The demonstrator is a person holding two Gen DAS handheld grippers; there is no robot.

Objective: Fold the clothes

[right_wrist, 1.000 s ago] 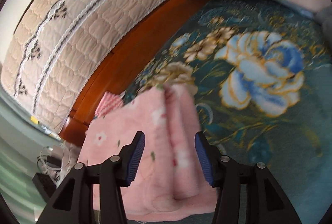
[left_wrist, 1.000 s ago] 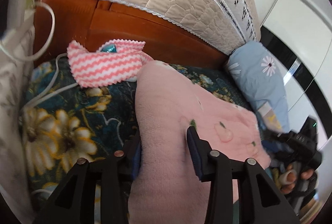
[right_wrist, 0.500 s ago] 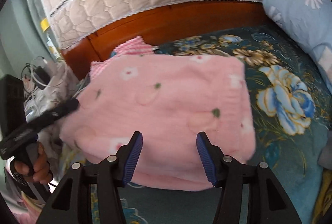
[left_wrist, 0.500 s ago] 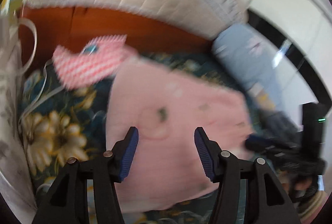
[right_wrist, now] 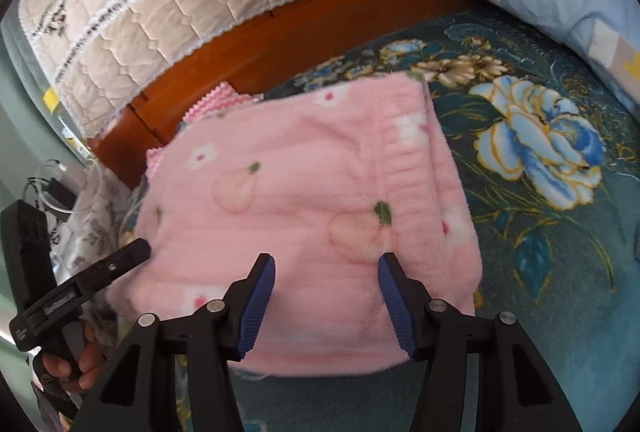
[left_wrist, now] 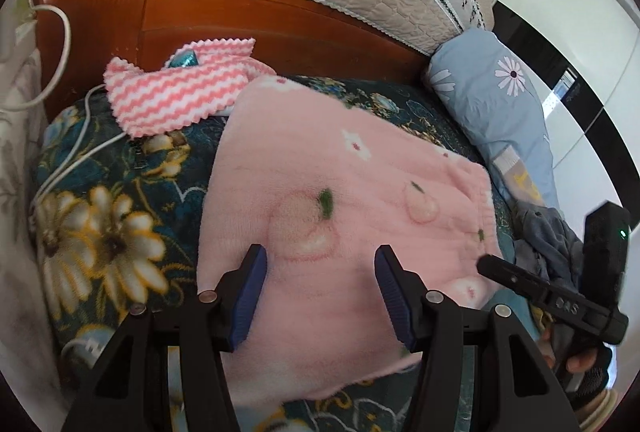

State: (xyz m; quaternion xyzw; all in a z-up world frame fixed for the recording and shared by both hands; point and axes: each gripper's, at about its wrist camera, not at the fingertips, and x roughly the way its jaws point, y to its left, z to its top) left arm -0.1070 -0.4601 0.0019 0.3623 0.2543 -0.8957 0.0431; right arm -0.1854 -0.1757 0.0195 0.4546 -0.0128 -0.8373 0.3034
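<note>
1. Bedspread point(right_wrist: 560, 272): dark floral, flat under everything, likely serving as the folding surface
2. Pink garment point(right_wrist: 304, 216): fleece, fruit and flower print, lying as a neat folded rectangle just ahead of both pairs of jaws
3. Striped cloth point(left_wrist: 176, 100): beyond the garment
4. Left gripper point(left_wrist: 320, 288), right gripper point(right_wrist: 326, 288): jaws apart, holding nothing, above the garment's near edge

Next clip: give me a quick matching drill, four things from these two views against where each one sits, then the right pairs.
Things:
1. pink fleece garment
2. zigzag striped cloth
3. blue pillow
4. white cable

Places:
A. at the bed's right side, against the headboard
B. at the far left, trailing onto the bedspread
C. folded flat in the middle of the bedspread
D. by the wooden headboard, behind the folded piece

Pairs: 1-C, 2-D, 3-A, 4-B
</note>
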